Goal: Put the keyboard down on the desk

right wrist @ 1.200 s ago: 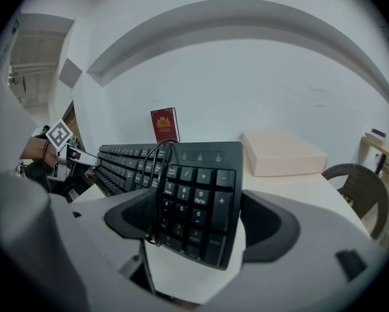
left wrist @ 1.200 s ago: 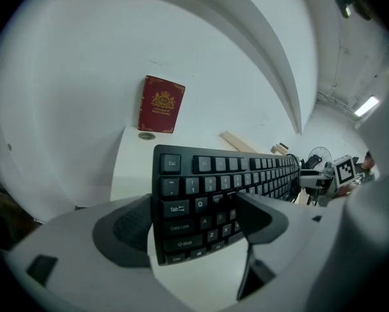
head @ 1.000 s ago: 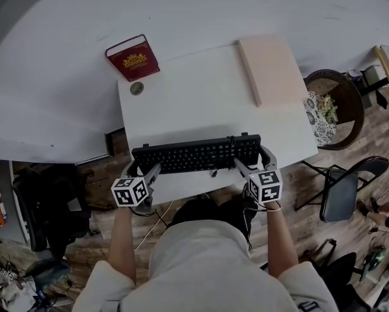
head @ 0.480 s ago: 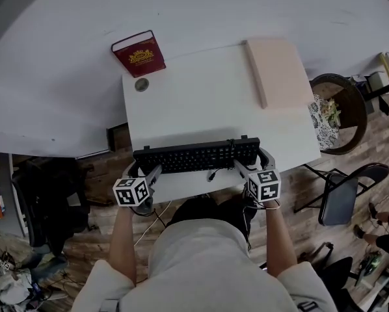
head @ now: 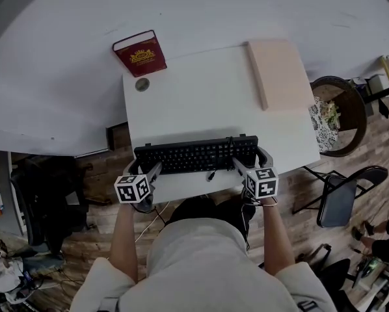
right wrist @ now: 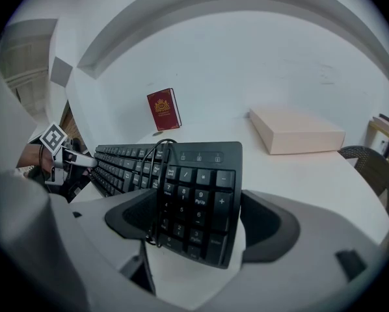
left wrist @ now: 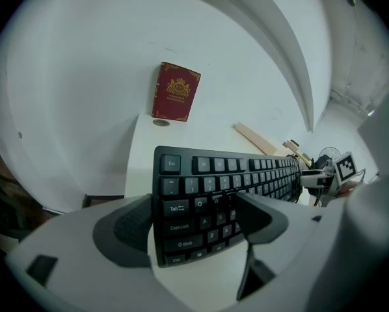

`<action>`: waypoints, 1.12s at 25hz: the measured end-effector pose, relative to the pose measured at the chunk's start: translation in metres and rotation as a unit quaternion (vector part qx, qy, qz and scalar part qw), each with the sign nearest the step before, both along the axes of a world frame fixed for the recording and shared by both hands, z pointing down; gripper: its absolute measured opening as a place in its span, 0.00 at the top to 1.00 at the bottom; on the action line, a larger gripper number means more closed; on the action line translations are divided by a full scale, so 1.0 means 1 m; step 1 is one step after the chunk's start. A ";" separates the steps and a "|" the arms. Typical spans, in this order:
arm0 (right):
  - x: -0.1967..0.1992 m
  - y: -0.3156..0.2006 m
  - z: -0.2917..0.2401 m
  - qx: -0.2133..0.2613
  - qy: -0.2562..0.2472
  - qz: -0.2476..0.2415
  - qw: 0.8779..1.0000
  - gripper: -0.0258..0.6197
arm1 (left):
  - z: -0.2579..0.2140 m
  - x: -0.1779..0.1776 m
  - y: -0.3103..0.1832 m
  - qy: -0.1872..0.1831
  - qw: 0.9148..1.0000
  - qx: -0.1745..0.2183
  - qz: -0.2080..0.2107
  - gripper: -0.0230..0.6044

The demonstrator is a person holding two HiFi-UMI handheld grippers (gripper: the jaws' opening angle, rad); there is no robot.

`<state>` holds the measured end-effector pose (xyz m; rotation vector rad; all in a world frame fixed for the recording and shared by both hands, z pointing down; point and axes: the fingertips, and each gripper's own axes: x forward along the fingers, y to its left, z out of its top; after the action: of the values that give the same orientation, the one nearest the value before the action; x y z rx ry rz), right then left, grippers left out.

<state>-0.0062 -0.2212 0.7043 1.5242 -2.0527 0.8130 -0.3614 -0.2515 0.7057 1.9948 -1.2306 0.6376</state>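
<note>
The keyboard point(head: 196, 155) hangs over the near part of the counter point(head: 207, 103), and each end is held by a gripper. The left gripper point(head: 147, 171) has its jaws clamped on the Tab and Caps Lock end. The right gripper point(head: 248, 166) has its jaws pinched on the number-pad end, where a cable point(right wrist: 157, 174) loops over the keys. Each pair of jaws is closed only as far as the keyboard allows.

The long axis runs left to right between the two grippers, roughly along the counter's front edge. Neither hand is nearer, so setting it down looks like an even, level drop with both. From above I cannot tell whether its underside already touches the counter; the gripper views suggest a slight tilt. A book point(head: 140, 55) and a box point(head: 280, 71) lie well apart toward the back.
</note>
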 end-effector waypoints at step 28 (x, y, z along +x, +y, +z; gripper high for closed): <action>-0.005 -0.008 0.017 -0.008 0.048 -0.035 0.998 0.29 | 0.024 -0.006 0.008 -0.068 0.997 -0.019 0.004 0.34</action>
<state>-0.0115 -0.2293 0.7215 1.4463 -2.0136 0.7145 -0.3675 -0.2435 0.7295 1.9526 -1.2812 0.8071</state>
